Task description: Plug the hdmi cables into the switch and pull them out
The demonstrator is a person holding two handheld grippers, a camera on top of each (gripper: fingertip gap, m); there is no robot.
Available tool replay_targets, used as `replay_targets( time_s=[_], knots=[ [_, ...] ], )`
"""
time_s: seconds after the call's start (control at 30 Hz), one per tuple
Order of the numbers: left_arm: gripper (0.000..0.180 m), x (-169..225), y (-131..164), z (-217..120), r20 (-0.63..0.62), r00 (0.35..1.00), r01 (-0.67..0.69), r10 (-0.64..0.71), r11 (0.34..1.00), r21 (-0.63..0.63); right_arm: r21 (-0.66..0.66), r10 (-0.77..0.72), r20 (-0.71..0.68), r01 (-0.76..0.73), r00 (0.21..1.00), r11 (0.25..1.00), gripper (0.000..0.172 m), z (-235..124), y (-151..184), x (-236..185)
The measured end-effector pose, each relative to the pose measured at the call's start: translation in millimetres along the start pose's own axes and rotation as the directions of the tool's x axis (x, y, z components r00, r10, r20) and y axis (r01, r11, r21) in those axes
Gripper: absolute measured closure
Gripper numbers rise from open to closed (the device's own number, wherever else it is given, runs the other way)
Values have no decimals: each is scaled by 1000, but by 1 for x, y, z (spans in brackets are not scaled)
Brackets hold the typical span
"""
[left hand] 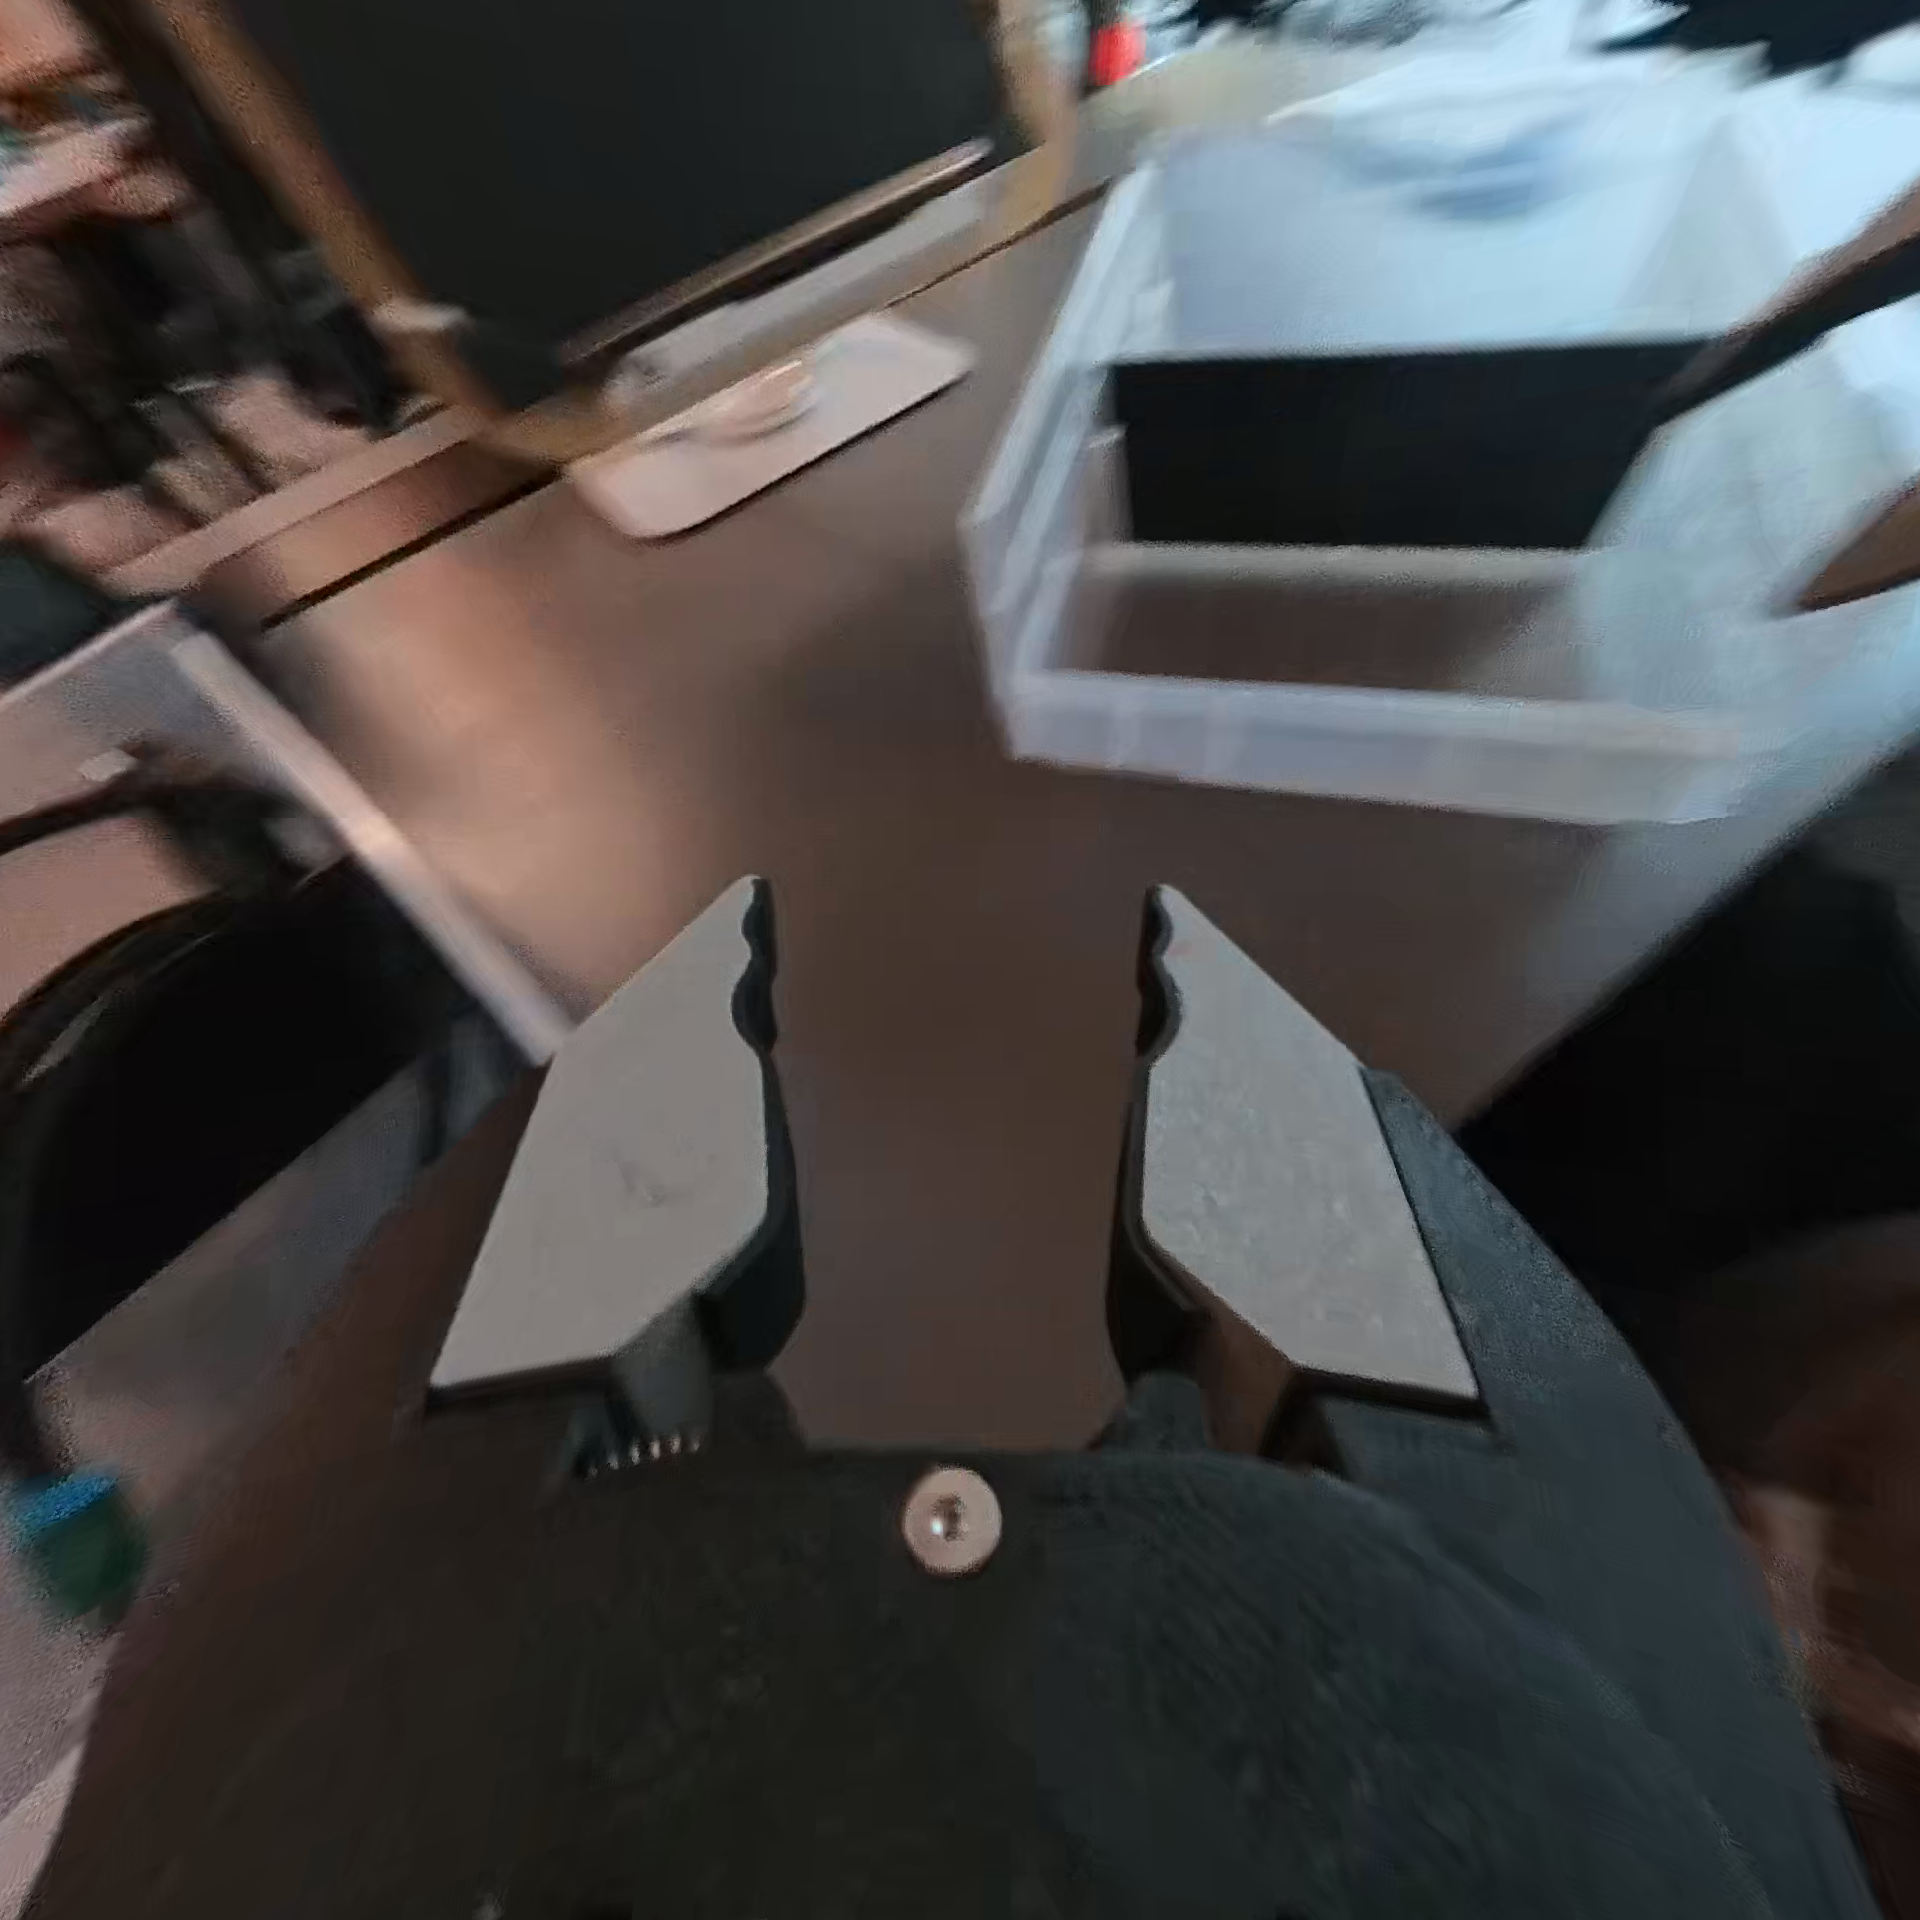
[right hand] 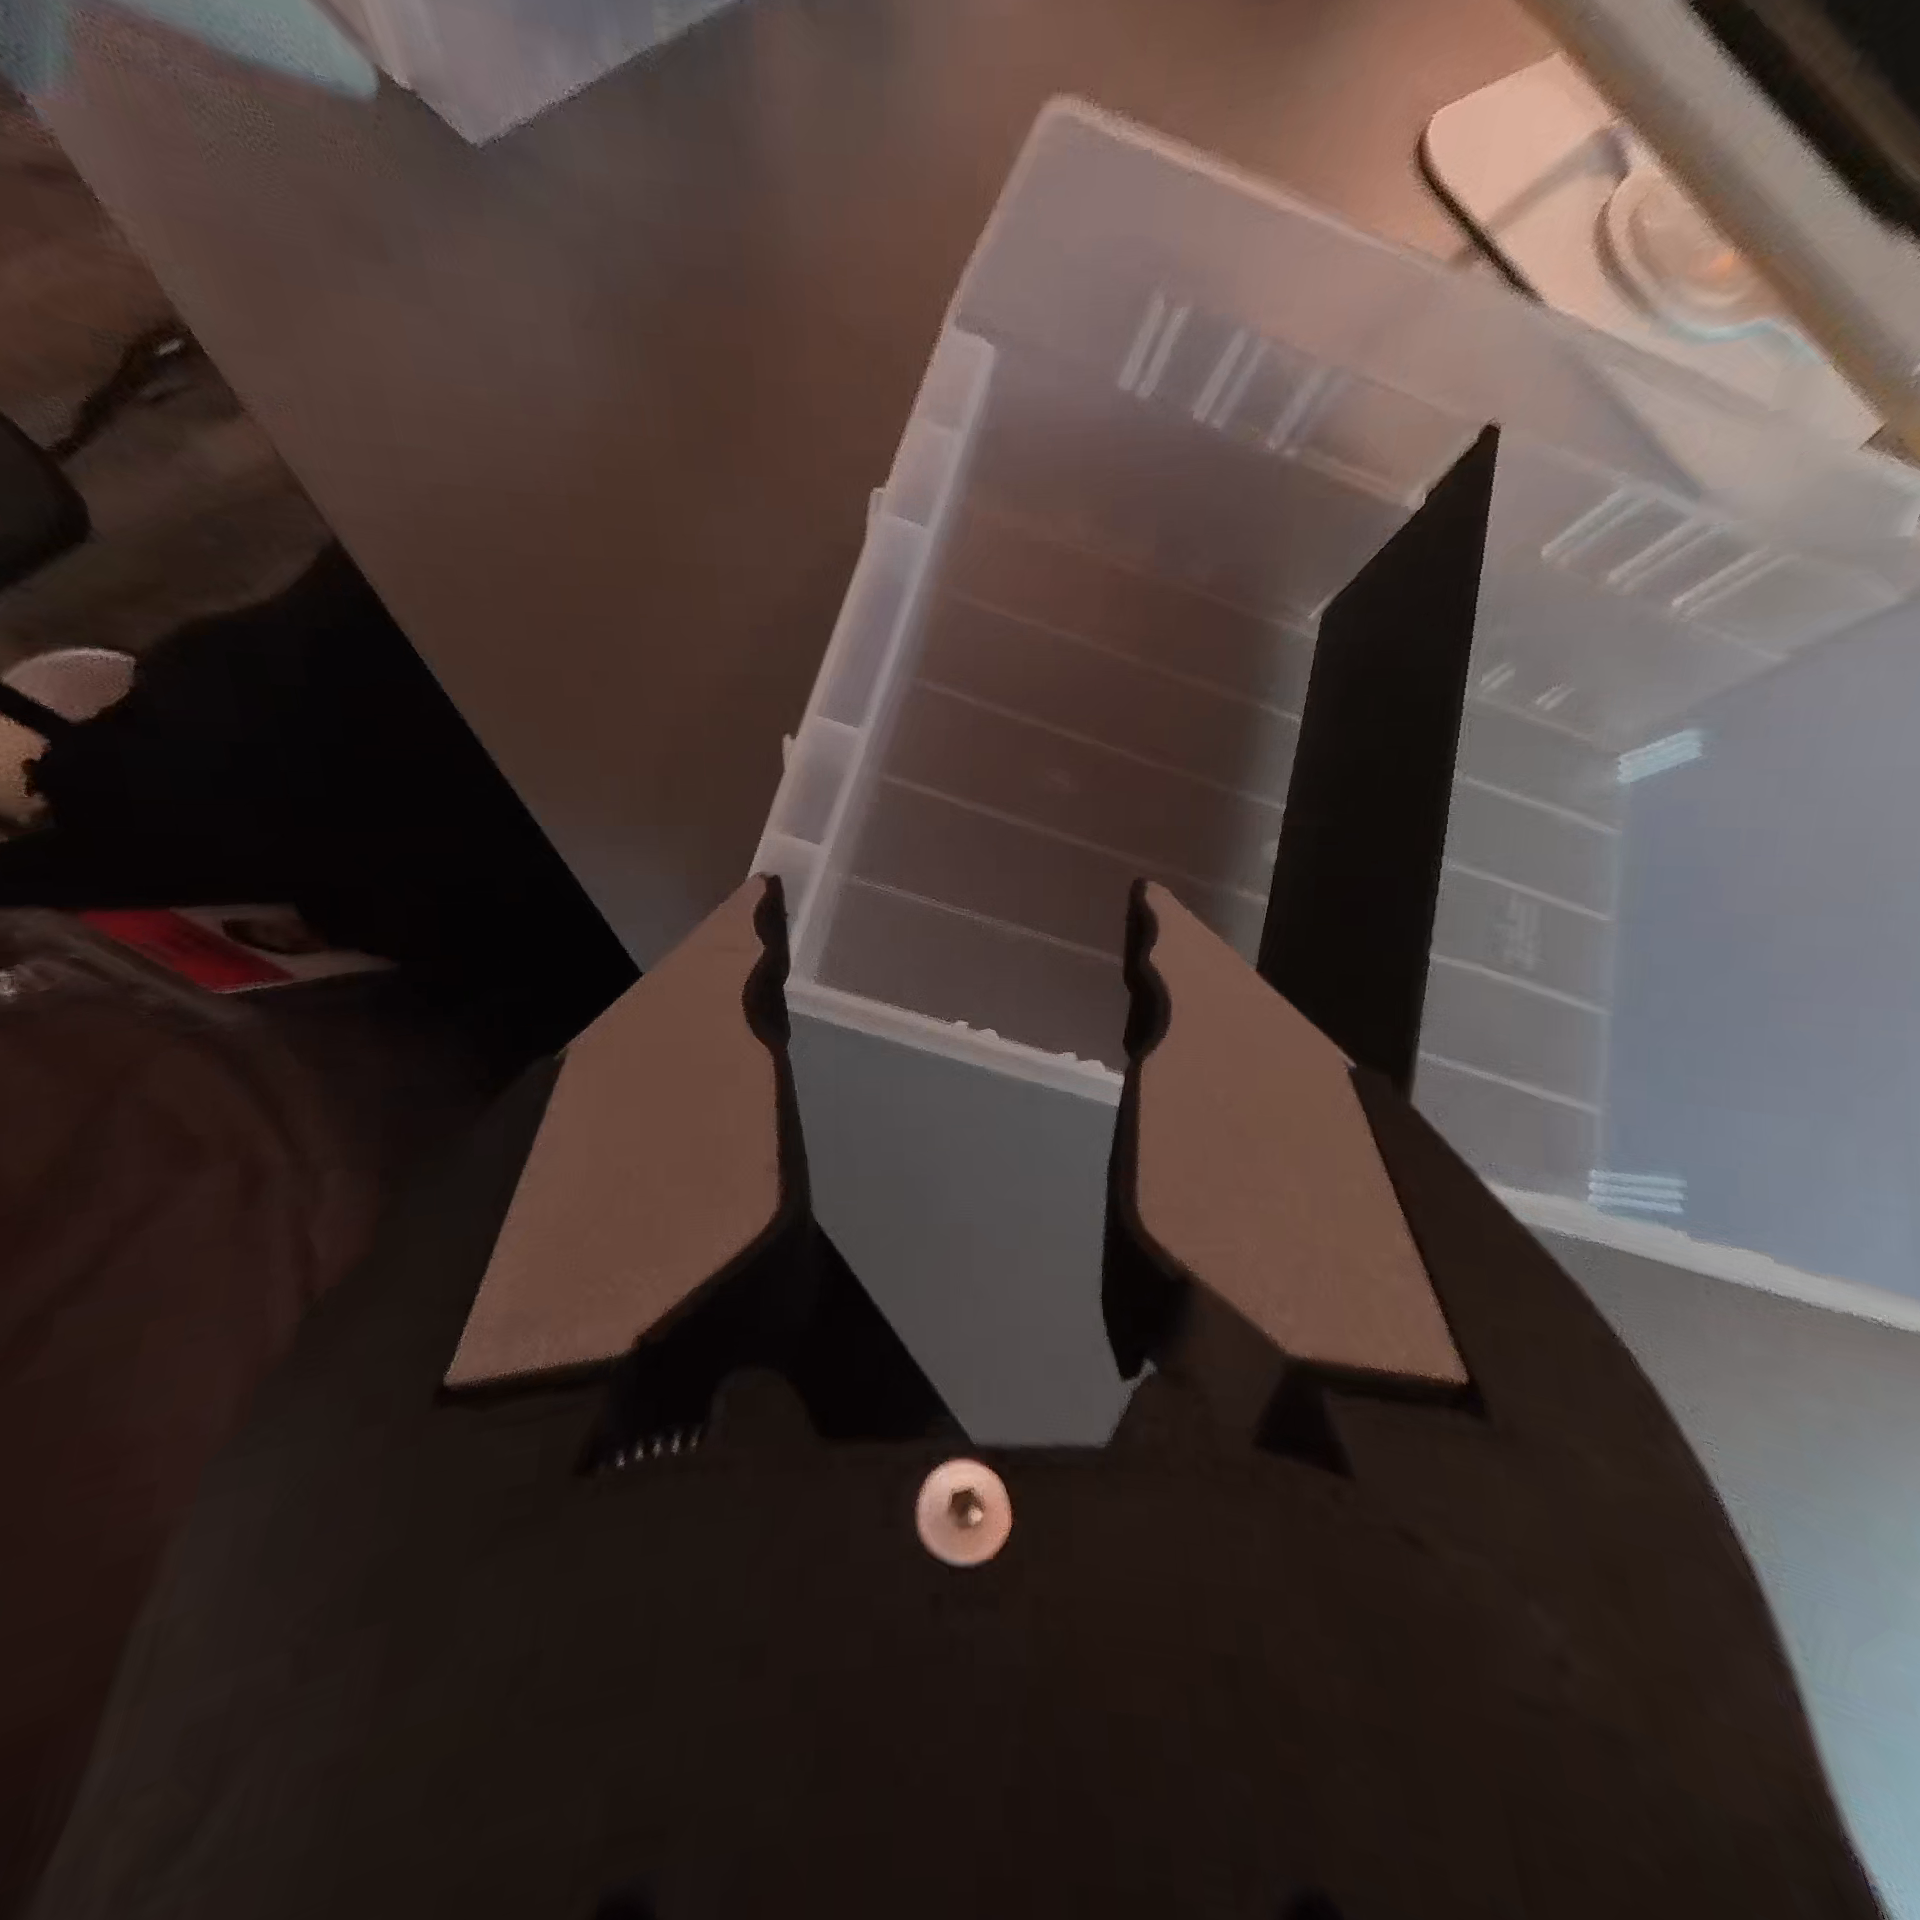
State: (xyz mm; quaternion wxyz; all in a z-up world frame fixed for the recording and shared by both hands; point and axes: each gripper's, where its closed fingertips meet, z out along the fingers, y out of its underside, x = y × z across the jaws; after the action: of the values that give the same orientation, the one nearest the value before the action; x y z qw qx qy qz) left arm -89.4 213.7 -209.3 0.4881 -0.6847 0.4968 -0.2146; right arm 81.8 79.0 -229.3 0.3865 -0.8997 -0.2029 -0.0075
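No HDMI cable or switch shows clearly in either view. My left gripper is open and empty, over the bare brown table; the view is motion-blurred. My right gripper is open and empty, over the near end of a clear plastic bin. Its fingertips stand above an empty compartment of the bin, and the pads press on nothing. A black divider panel stands upright in the bin, just right of my right finger.
The clear bin with its black panel lies ahead and right of my left gripper. A monitor's silver stand base is behind it and also shows in the right wrist view. A white tray edge with dark, blurred contents is at the left.
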Motion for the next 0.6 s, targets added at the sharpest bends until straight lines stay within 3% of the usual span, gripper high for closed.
replay_targets(
  time_s=[0.07,0.13,0.17,0.2,0.23,0.27,0.33,0.43,0.5,0.53,0.6],
  knots=[
    [117,-40,17,2,162,987,-9,11,1000,-14,-103,2,-70,-10,998,995,115,-6,20,23],
    [137,-64,24,3,237,971,0,-5,1000,23,-185,-35,-238,-10,971,983,131,-24,41,63],
    [153,-73,30,3,263,965,0,-3,1000,9,-215,-48,-340,-28,939,976,130,-37,51,89],
    [155,-82,37,2,276,961,8,-6,1000,-7,-226,-46,-402,-50,915,973,126,-49,61,109],
    [137,-88,41,0,276,961,32,-31,1000,2,-222,-23,-431,-81,902,972,122,-59,71,127],
    [131,-93,44,-4,265,963,53,-54,999,10,-206,36,-427,-136,903,969,110,-66,81,141],
    [120,-108,51,-12,280,956,92,-89,996,1,-196,195,-403,-292,894,936,105,-80,103,159],
    [125,-123,59,-22,309,941,144,-141,990,16,-90,227,-505,-312,833,946,123,-112,100,179],
    [123,-117,57,-22,266,947,173,-177,984,38,3,261,-355,-278,898,961,120,-110,74,141],
    [122,-113,54,-21,254,950,173,-179,984,49,44,255,-188,-251,949,967,113,-103,55,102],
    [122,-109,47,-16,262,952,148,-158,987,58,117,198,93,-208,976,971,95,-93,25,28]
  ],
)
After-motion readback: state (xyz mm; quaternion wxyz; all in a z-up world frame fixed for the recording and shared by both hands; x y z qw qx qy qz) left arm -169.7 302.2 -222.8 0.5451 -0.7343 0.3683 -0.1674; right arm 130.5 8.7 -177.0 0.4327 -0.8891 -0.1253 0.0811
